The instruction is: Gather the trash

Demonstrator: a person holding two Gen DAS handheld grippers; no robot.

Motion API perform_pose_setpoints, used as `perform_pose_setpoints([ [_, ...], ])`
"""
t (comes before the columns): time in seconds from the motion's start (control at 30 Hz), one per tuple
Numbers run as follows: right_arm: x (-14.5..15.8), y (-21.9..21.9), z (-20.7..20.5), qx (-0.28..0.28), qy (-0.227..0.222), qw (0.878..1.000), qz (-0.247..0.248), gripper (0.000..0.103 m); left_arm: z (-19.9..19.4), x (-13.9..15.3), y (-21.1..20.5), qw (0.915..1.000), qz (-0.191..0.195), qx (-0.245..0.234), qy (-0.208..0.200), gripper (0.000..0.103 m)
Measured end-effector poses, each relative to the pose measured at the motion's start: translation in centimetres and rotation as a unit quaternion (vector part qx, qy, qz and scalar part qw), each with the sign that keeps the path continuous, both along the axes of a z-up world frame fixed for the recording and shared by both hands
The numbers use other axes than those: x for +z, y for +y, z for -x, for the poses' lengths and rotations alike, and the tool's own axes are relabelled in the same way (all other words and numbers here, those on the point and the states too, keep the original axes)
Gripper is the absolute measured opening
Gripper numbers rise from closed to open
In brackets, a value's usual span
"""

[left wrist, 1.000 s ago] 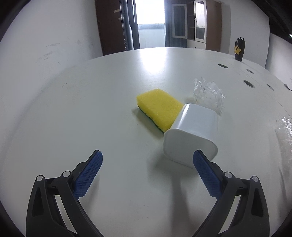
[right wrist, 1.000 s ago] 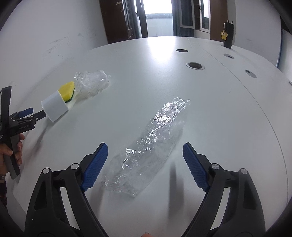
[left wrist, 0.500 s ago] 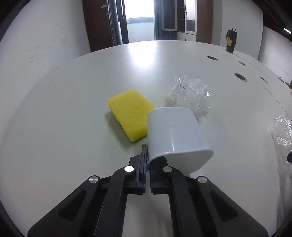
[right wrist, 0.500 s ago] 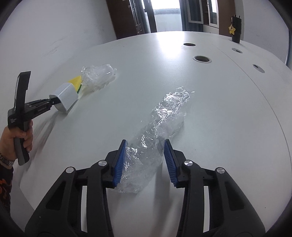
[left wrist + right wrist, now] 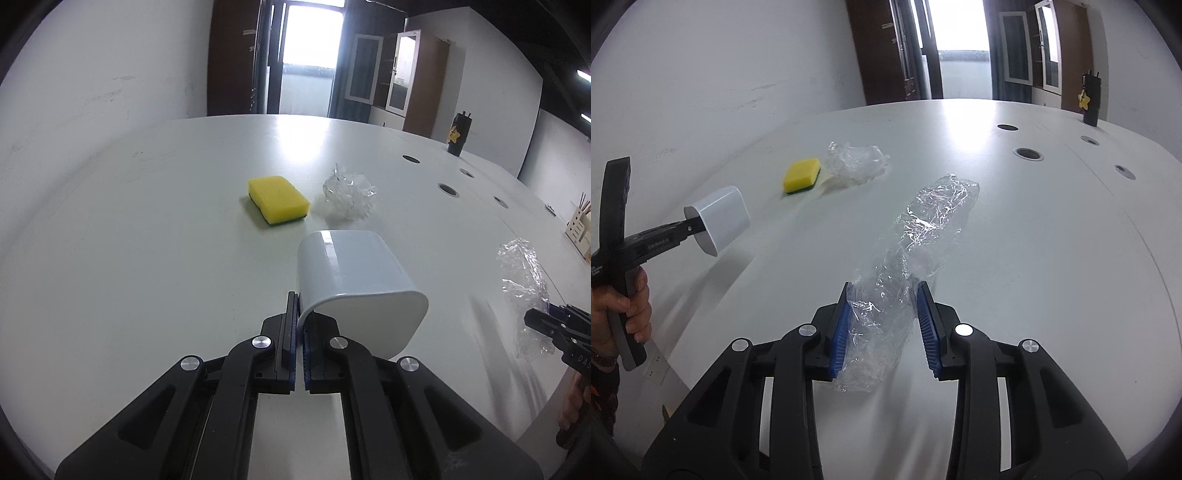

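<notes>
My left gripper (image 5: 300, 325) is shut on the rim of a white plastic bin (image 5: 354, 280) and holds it tilted above the table; the bin also shows in the right wrist view (image 5: 720, 218). My right gripper (image 5: 884, 325) is shut on the near end of a long crumpled clear plastic wrap (image 5: 923, 229), which is lifted off the table. A second crumpled clear plastic wad (image 5: 349, 194) lies on the table beside a yellow sponge (image 5: 277, 198); both also show in the right wrist view, the wad (image 5: 857, 160) and the sponge (image 5: 802, 180).
The white table (image 5: 147, 240) has several round cable holes (image 5: 1028, 154) at the right. A black bottle with a yellow star (image 5: 1090, 99) stands at the far edge. A wooden holder (image 5: 580, 230) stands at the far right.
My left gripper has lifted the bin and pulled it back from the sponge. My right gripper has closed on the long wrap and raised it.
</notes>
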State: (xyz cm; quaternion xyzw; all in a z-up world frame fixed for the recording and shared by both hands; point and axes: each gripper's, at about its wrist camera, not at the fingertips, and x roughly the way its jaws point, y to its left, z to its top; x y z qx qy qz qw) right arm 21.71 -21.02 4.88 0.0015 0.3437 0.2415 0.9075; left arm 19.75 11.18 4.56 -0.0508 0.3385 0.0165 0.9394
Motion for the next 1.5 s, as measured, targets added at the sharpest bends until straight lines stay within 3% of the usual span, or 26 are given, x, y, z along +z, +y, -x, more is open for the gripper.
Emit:
perform_pose_setpoints([
  [0.1,-0.8,0.2,1.6,0.006,0.001,1.000,-0.001,0.032,3.6,0.2,-1.1,0.9995,-0.010,0.007,-0.029,0.001],
  [0.27,-1.3,0.8,6.0,0.024,-0.027,0.999,0.014,0.032,9.0,0.0,-3.8,0.9985,0.014,-0.005,-0.052,0.001],
  [0.4,-1.6,0.1,9.5,0.040,-0.033,0.999,-0.008,0.032,12.2,-0.8,-6.4,0.9976,0.019,-0.022,-0.063,0.001],
  [0.47,-2.0,-0.3,10.9,0.056,-0.018,0.998,-0.027,0.032,13.3,-1.3,-7.3,0.9977,0.018,-0.019,-0.063,0.001],
  [0.67,-2.5,-1.1,16.8,0.068,-0.044,0.997,0.010,0.032,16.5,-3.7,-9.6,0.9978,0.028,-0.031,-0.051,0.001],
  [0.73,-3.1,-1.7,18.3,0.083,-0.029,0.996,-0.004,0.032,17.7,-4.6,-10.2,0.9976,0.030,-0.041,-0.046,0.001],
  [0.87,-4.4,-1.7,19.8,0.095,-0.012,0.995,-0.004,0.032,20.1,-6.7,-11.2,0.9973,0.002,-0.058,-0.046,0.001],
  [1.1,-6.0,-1.7,22.2,0.086,-0.017,0.996,0.023,0.032,21.6,-10.4,-9.6,0.9988,0.012,-0.047,-0.012,0.001],
  [1.5,-11.5,-1.3,22.3,0.085,0.034,0.995,0.050,0.032,21.5,-14.8,-8.8,0.9972,0.043,-0.047,0.038,0.001],
])
